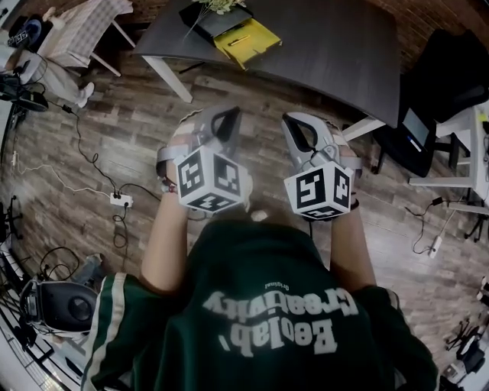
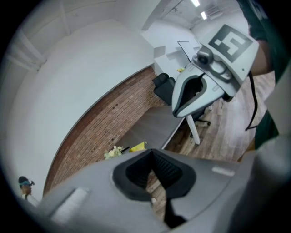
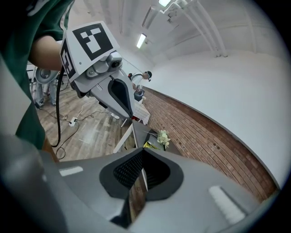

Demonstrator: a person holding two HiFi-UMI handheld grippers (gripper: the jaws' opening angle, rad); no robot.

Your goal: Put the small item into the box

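From the head view, you hold the left gripper point(image 1: 223, 116) and the right gripper point(image 1: 300, 127) side by side in front of your chest, above the wooden floor point(image 1: 99, 130) and well apart from the dark table point(image 1: 336, 53). The yellow box point(image 1: 247, 42) lies on that table beside some flowers point(image 1: 219, 6); the small item cannot be made out. In the left gripper view, your tool's jaws are together with nothing between them, and the box shows far off past their tips. In the right gripper view, those jaws are also together and empty, pointing toward the table end with the flowers.
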